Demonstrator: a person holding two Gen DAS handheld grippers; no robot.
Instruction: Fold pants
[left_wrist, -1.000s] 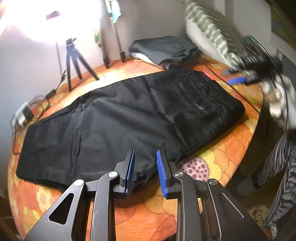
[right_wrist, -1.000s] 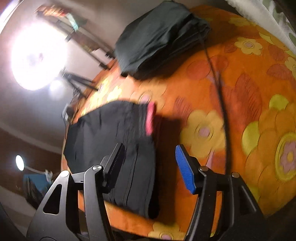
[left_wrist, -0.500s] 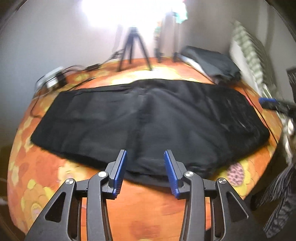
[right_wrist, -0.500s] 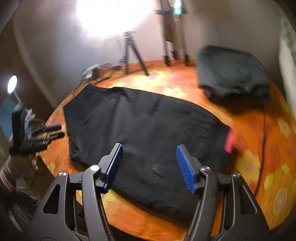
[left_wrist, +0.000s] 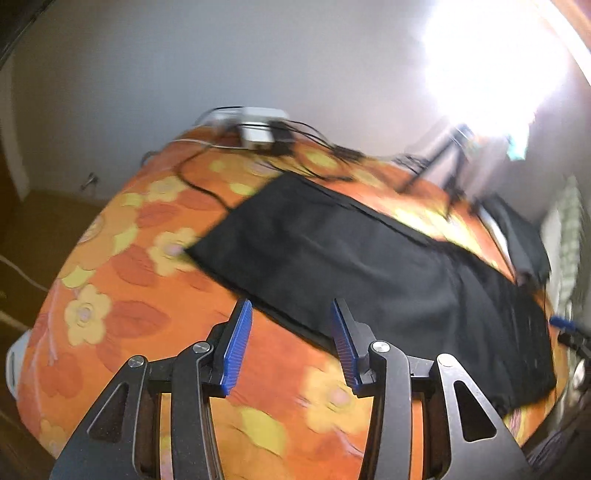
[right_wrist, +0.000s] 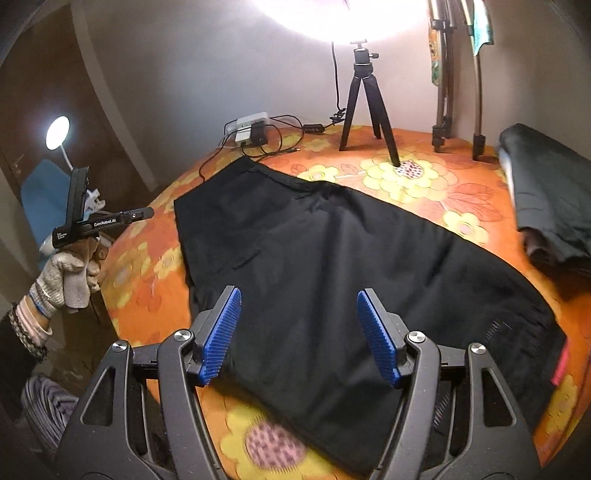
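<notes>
Black pants (right_wrist: 332, 258) lie flat (seemingly folded lengthwise); both grippers' fingers (right_wrist: 221, 332) widening, nothing between them

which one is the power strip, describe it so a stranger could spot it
Start at the orange flowered table and go to its far edge by the wall, left of the small black tripod. The power strip is the white block there, the only thing with black cables plugged in.
</notes>
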